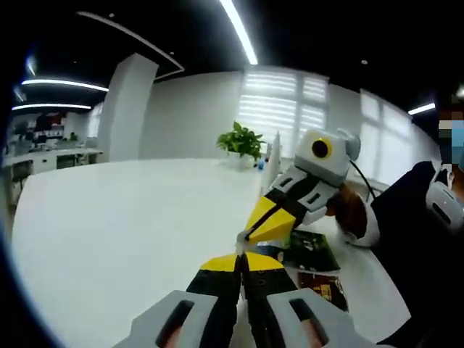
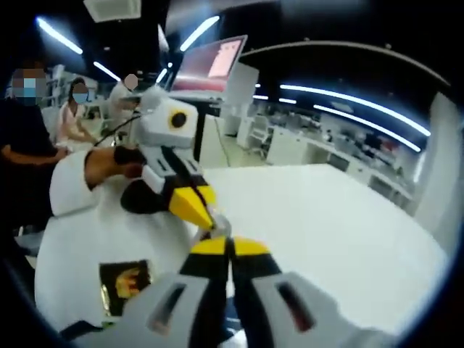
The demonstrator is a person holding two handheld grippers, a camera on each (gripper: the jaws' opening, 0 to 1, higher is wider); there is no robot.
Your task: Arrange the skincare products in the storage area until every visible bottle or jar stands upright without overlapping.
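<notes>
My left gripper [image 1: 243,262] is shut, its yellow-tipped jaws pressed together low over the white table [image 1: 116,232]. My right gripper [image 1: 255,230] comes in from the right, held by a gloved hand [image 1: 351,214], and its yellow tip meets my left tips. In the right gripper view my right gripper [image 2: 230,246] is shut too, and the left gripper [image 2: 206,216] points at it from the upper left. A dark green packet [image 1: 312,250] and a dark red packet [image 1: 322,288] lie flat just right of the tips. A dark packet with gold print [image 2: 125,279] lies at lower left.
A potted plant [image 1: 241,141] and a tall white bottle [image 1: 274,158] stand at the table's far side. An open laptop screen [image 2: 210,64] rises behind the left gripper. People [image 2: 72,109] stand beyond the table's left edge. Wide bare tabletop [image 2: 326,217] stretches to the right.
</notes>
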